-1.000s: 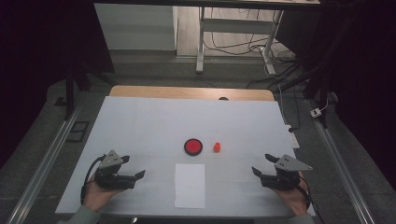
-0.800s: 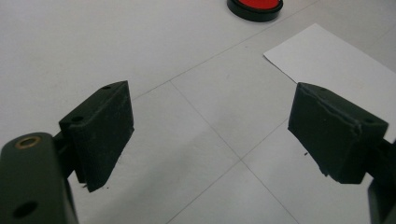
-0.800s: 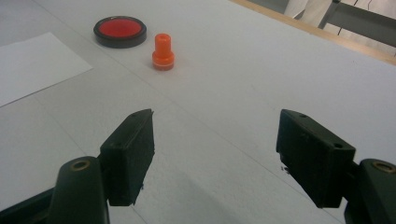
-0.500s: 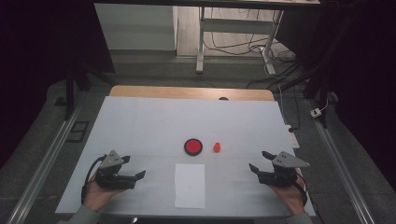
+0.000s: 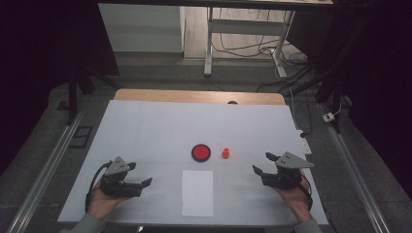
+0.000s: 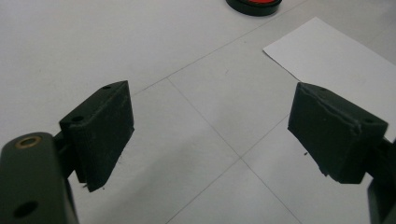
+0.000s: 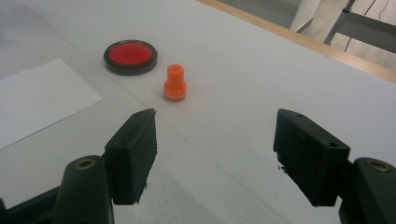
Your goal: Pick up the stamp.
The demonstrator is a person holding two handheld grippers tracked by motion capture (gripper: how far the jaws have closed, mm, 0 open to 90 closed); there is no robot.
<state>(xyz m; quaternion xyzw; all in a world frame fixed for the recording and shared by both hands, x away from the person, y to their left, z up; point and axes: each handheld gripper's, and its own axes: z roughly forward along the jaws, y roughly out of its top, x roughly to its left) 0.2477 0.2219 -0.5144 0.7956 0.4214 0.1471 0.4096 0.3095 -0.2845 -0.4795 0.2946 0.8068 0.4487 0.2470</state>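
Observation:
A round red pad with a black rim (image 5: 200, 152) lies near the middle of the white table cover, also seen in the right gripper view (image 7: 130, 55). Just right of it stands a small orange stamp-like knob (image 5: 226, 153) (image 7: 175, 84). A white paper sheet (image 5: 197, 192) (image 7: 37, 100) lies in front of the pad. My left gripper (image 5: 141, 174) (image 6: 210, 135) rests open at the front left, empty, with the paper's corner (image 6: 341, 60) and the pad's edge (image 6: 254, 4) ahead of it. My right gripper (image 5: 261, 163) (image 7: 215, 149) is open and empty at the front right, pointing toward the knob.
The white cover (image 5: 145, 131) spans the tabletop, with a wooden strip (image 5: 194, 96) along the far edge. Beyond it are a dark floor, cables and a metal table frame (image 5: 209, 48). A power strip (image 5: 305, 145) lies off the right edge.
My right gripper has moved a little left and forward, toward the knob. The left gripper has stayed in place.

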